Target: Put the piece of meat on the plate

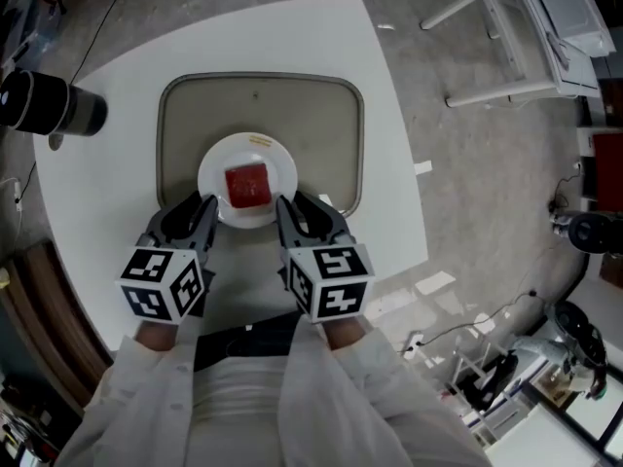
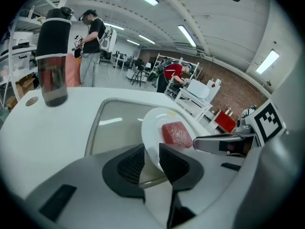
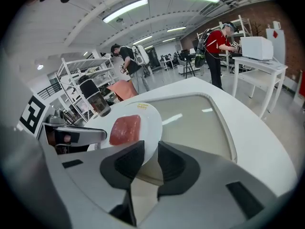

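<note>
A red piece of meat (image 1: 248,186) lies in the middle of a white plate (image 1: 216,163), which is over the near part of a grey tray (image 1: 195,115). My left gripper (image 1: 204,204) is shut on the plate's left near rim, and my right gripper (image 1: 290,205) is shut on its right near rim. In the left gripper view the plate (image 2: 155,123) runs tilted between the jaws of the left gripper (image 2: 151,159), with the meat (image 2: 177,134) just beyond. In the right gripper view the plate (image 3: 150,118) sits between the jaws of the right gripper (image 3: 151,159), beside the meat (image 3: 125,129).
The tray rests on a round white table (image 1: 321,56). A black flask (image 1: 49,105) stands at the table's left edge with a small round cap (image 1: 55,142) beside it. White racks (image 1: 506,37) stand on the floor at the upper right. People stand far off in the room.
</note>
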### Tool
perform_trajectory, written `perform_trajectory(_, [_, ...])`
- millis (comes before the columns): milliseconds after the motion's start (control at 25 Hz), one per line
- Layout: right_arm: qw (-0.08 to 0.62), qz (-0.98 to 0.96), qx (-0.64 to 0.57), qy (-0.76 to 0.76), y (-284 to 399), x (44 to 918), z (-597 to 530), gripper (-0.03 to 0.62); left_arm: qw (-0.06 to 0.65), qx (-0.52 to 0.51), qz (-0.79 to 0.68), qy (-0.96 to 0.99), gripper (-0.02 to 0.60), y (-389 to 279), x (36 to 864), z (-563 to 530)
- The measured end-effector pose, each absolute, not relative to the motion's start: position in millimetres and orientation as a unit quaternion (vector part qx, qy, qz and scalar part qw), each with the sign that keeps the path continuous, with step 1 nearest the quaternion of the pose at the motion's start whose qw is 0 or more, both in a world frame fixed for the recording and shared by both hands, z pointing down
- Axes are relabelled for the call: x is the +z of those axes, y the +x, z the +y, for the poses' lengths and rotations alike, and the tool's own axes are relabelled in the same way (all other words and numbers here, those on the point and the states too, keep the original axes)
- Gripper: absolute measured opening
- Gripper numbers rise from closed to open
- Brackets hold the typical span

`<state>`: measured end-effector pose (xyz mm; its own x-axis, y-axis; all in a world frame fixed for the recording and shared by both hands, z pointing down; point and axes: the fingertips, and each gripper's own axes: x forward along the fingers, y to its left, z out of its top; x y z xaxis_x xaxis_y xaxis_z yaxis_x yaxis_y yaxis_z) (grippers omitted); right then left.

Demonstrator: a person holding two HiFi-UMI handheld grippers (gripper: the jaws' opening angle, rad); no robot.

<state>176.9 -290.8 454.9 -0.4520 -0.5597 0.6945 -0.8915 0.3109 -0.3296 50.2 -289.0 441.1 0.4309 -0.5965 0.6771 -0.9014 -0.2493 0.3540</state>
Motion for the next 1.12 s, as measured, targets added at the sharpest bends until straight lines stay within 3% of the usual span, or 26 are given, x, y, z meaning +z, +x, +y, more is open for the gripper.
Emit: perform_trajectory(1120, [0.248,-0.769,0.376,0.454,200.1,479.9,-356.6,0.095,0.390,0.242,-0.509,0.728,0.103,73.7,475.0,-352.7])
